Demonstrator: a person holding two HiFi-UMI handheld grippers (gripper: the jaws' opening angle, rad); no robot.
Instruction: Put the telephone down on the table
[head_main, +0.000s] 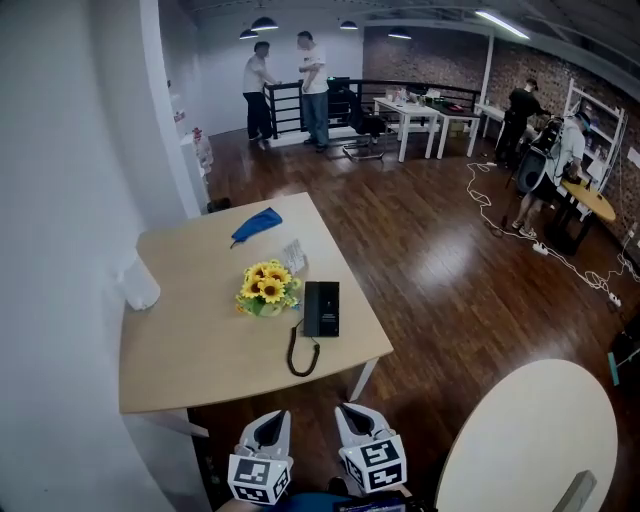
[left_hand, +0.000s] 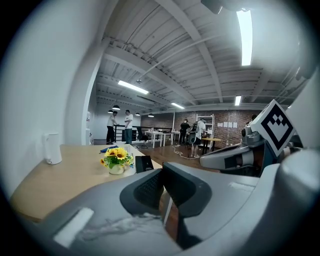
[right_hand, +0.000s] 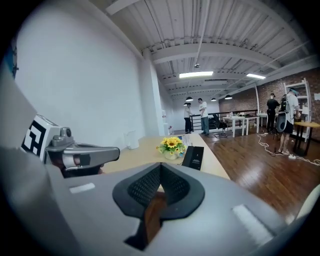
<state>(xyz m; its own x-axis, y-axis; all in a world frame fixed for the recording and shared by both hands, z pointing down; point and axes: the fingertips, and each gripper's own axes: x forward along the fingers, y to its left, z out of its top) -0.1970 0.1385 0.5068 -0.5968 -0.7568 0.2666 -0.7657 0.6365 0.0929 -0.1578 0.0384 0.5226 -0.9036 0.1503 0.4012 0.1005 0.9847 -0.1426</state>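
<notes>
Two claws hang side by side. The left claw has its jaws together on nothing, and the right claw is pressed closed and empty as well. Ahead of both lies one wooden surface. One black telephone lies flat on it, straight ahead of the right claw, and its one cord curls toward the claws. Just left of the telephone stands one pot of sunflowers. Farther off lies one blue cloth, and far left stands one white container.
</notes>
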